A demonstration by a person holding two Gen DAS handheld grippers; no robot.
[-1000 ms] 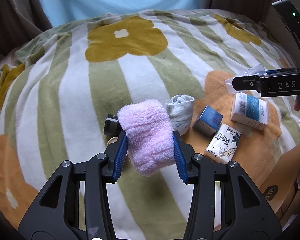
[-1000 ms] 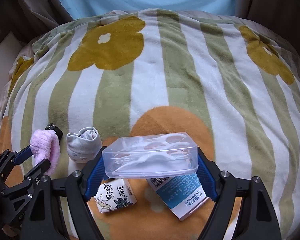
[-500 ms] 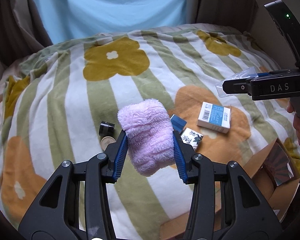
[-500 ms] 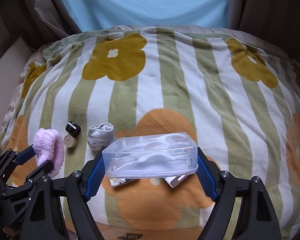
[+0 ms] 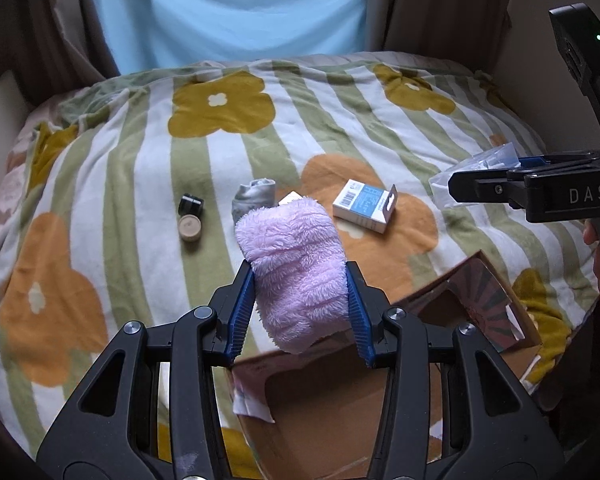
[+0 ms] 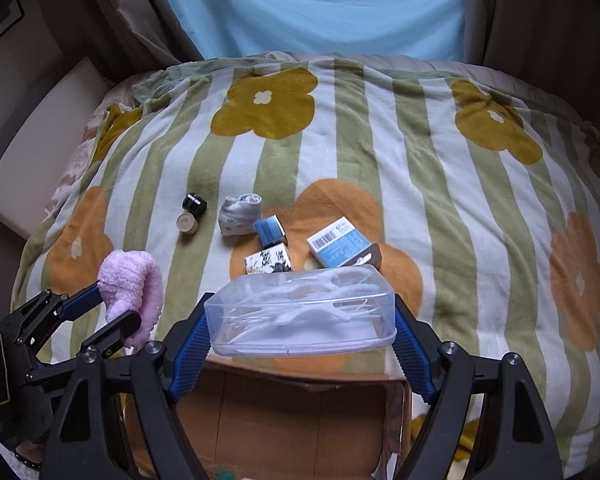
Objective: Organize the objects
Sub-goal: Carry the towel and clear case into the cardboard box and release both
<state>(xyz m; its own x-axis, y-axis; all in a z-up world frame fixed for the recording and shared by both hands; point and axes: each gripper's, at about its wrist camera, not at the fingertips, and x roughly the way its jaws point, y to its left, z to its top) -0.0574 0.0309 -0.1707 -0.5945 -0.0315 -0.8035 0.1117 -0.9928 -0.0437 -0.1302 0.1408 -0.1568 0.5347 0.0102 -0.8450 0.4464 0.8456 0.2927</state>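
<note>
The left hand-held gripper (image 5: 300, 312) is clamped on a fluffy pink cloth (image 5: 296, 268), squeezed between its blue pads, hanging above the near edge of the bed's striped flower blanket (image 5: 120, 168) and over an open cardboard box (image 5: 332, 412). The right hand-held gripper (image 6: 300, 344) is clamped on a clear plastic case (image 6: 300, 312) of white picks, held crosswise above the same box. On the blanket beyond lie a grey sock (image 6: 240, 216), two small jars (image 6: 190, 216), a blue-and-white carton (image 6: 340, 246) and two little packets (image 6: 270, 248).
</note>
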